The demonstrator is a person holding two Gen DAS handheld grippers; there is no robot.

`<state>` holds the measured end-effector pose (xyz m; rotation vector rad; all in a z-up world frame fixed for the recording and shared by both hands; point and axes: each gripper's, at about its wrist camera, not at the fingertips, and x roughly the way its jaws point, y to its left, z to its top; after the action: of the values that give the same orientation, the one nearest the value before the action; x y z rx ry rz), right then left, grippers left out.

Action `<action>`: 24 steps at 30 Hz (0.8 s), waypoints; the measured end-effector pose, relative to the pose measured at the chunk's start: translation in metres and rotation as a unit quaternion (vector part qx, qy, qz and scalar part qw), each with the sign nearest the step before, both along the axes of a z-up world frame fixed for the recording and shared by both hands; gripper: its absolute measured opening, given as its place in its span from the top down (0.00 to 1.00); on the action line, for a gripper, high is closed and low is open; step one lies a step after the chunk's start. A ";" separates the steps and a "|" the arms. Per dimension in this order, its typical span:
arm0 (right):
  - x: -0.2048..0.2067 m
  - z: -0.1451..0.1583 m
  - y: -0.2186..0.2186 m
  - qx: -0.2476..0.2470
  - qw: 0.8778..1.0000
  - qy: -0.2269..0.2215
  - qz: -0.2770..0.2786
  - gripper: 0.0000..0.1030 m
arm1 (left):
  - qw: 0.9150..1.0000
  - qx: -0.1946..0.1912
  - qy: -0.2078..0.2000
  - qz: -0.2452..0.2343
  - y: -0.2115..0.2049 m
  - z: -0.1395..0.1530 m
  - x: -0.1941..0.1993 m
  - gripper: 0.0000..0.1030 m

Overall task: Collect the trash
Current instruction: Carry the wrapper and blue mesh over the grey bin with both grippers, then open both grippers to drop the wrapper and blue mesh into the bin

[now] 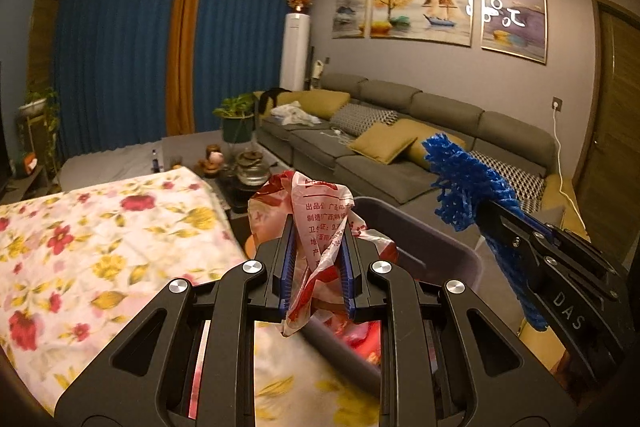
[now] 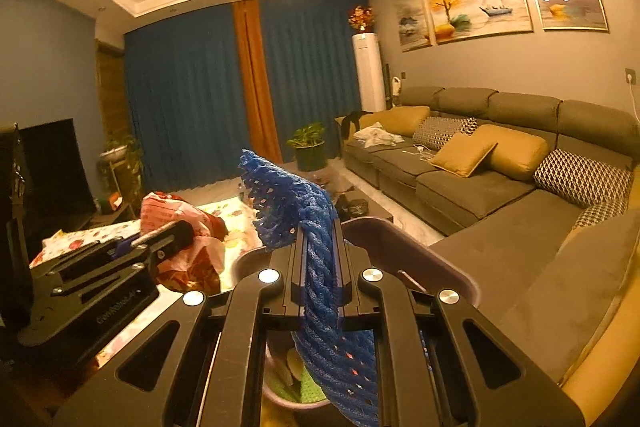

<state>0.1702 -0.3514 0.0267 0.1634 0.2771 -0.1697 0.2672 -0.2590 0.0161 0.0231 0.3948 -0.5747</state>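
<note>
A crumpled red-and-white plastic bag [image 1: 320, 203] sticks up between the blue pads of my left gripper [image 1: 318, 227], which is shut on it. Just beyond stands a grey-purple bin [image 1: 440, 227] at the edge of the floral-clothed table [image 1: 100, 227]. To the right, my right gripper [image 1: 508, 223] is shut on a blue foam net [image 1: 460, 179]. In the right wrist view the right gripper [image 2: 319, 227] pinches the blue net [image 2: 288, 195] above the bin [image 2: 420, 247], which holds greenish scraps. The left gripper [image 2: 176, 231] with the bag [image 2: 180, 211] is on the left.
A long grey sofa [image 1: 380, 151] with yellow and patterned cushions runs along the right wall. A low coffee table with a tea set [image 1: 248, 167] and a potted plant [image 1: 236, 119] stand past the table. Blue curtains close the far wall.
</note>
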 end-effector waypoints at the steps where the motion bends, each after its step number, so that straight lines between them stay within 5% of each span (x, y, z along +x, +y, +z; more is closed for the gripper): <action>1: 0.004 0.001 -0.003 0.001 1.000 0.000 -0.001 0.89 | 1.000 0.000 0.000 -0.002 -0.003 -0.002 0.002 0.82; 13: 0.010 -0.009 -0.006 0.020 1.000 -0.012 0.011 0.88 | 0.999 0.006 0.018 -0.028 -0.042 -0.025 0.021 0.81; 22: 0.011 -0.009 -0.010 0.026 0.999 -0.022 0.010 0.63 | 0.999 0.015 0.029 -0.041 -0.042 -0.035 0.034 0.75; 24: 0.010 -0.008 -0.011 0.027 0.999 -0.023 0.005 0.53 | 0.999 0.020 0.031 -0.034 -0.041 -0.038 0.036 0.62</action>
<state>0.1806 -0.3627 0.0183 0.2187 0.2364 -0.1477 0.3035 -0.3003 -0.0219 0.0568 0.4678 -0.6364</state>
